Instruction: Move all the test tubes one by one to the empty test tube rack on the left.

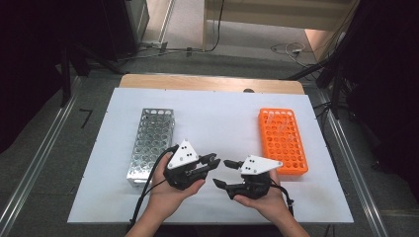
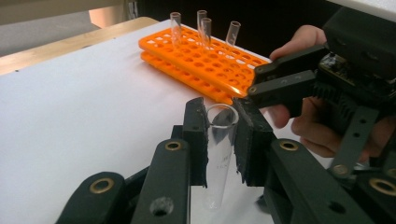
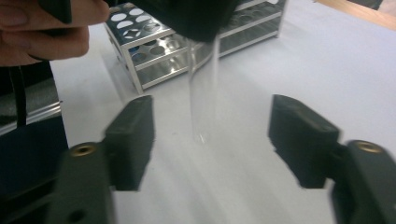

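Observation:
My left gripper (image 2: 219, 111) is shut on a clear glass test tube (image 2: 218, 144), which stands upright between its pads with its open mouth up. In the high view the left gripper (image 1: 213, 160) and the right gripper (image 1: 222, 173) meet tip to tip near the front middle of the white mat. My right gripper (image 3: 210, 126) is open: the same test tube (image 3: 203, 93) hangs between its wide jaws, touching neither pad. The left gripper (image 3: 187, 18) holds the tube from above there. In the left gripper view the right gripper (image 2: 261, 81) comes in from the right.
A metal tube rack (image 1: 150, 143) lies at the left of the white mat (image 1: 212, 113). An orange rack (image 1: 282, 140) at the right holds several upright glass tubes (image 2: 204, 28). The wooden table edge (image 1: 212, 83) runs along the far side.

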A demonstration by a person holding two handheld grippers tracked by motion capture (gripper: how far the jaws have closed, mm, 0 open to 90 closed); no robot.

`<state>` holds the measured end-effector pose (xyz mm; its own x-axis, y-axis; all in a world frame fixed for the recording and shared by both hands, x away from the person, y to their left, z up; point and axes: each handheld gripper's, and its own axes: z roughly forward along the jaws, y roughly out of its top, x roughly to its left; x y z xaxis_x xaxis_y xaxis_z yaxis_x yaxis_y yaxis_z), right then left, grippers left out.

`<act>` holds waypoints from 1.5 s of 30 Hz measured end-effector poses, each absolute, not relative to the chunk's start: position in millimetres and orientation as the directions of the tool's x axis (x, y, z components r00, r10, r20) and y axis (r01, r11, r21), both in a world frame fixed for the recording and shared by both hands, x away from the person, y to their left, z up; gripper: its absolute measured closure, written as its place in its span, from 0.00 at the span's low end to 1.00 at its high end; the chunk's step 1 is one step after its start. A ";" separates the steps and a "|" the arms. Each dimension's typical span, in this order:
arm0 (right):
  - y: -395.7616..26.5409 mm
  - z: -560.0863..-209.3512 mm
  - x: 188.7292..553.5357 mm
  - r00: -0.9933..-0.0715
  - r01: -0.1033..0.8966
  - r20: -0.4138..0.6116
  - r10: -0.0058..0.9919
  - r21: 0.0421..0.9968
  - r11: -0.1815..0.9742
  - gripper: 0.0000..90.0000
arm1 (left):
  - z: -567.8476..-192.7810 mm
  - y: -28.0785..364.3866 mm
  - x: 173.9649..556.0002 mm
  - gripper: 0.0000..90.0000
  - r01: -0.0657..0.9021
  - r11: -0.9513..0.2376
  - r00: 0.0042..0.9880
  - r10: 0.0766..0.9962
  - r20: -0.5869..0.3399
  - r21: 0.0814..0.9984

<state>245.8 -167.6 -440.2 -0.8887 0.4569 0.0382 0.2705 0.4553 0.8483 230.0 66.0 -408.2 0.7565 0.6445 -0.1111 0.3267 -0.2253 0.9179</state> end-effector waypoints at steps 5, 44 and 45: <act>-183.9 -439.9 244.2 -0.885 0.279 0.047 0.464 0.850 0.447 0.06 | -402.0 80.0 234.8 0.83 0.320 -0.213 0.735 0.670 -0.100 0.923; -253.5 -450.6 238.7 -0.795 0.336 0.067 0.604 0.876 0.346 0.00 | -379.3 164.1 327.1 0.83 0.352 -0.135 0.516 0.854 -0.071 0.926; -253.3 -450.9 238.6 -0.796 0.335 0.067 0.602 0.877 0.345 0.00 | -380.0 165.4 330.1 0.83 0.353 -0.134 0.510 0.857 -0.071 0.926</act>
<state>238.6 -253.3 -450.9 -0.7958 0.6019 0.0670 0.3347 0.3449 0.8769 330.1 165.4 -380.0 0.5105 0.8569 -0.0709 0.3528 -0.1335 0.9261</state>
